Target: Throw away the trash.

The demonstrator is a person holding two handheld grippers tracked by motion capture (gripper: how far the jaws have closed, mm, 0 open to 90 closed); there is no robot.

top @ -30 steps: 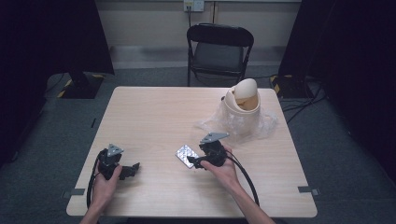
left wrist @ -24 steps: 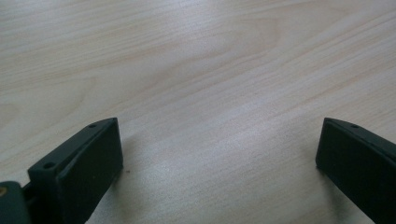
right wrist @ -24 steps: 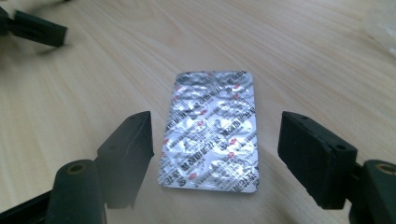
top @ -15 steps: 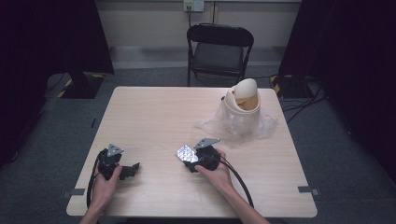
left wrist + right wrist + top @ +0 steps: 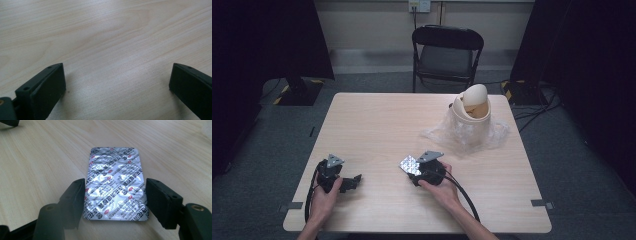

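the right gripper (image 5: 113, 195) sits low over the table with its two black jaws on either side of a foil blister pack (image 5: 115, 183), one jaw along each long edge. from the right gripper view the pack's long axis runs from 6 o'clock to 12 o'clock, straight out along the gripper's own line, and its near end lies between the jaws. the jaws look to be at the pack's edges or only just off them; i cannot tell whether they are pressing it, so whether the pack is gripped or merely straddled is beyond what shows. the pack appears to lie flat on the wood, foil side up, with red and dark print across it.

in the high view the right gripper (image 5: 414, 172) is at about 6 o'clock on the table (image 5: 372, 125), slightly right of centre, with the blister pack (image 5: 410, 164) poking out at its 10 o'clock. this hand is plainly the nearer one to the pack.

the left gripper (image 5: 354, 181) rests well apart toward 8 o'clock, its jaws spread wide over bare wood and holding nothing.

farther out, near 2 o'clock, a small beige bin with a domed swing lid (image 5: 471, 112) stands on a crumpled clear plastic bag (image 5: 492, 137). beyond the table's 12 o'clock edge stands a dark folding chair (image 5: 447, 52).
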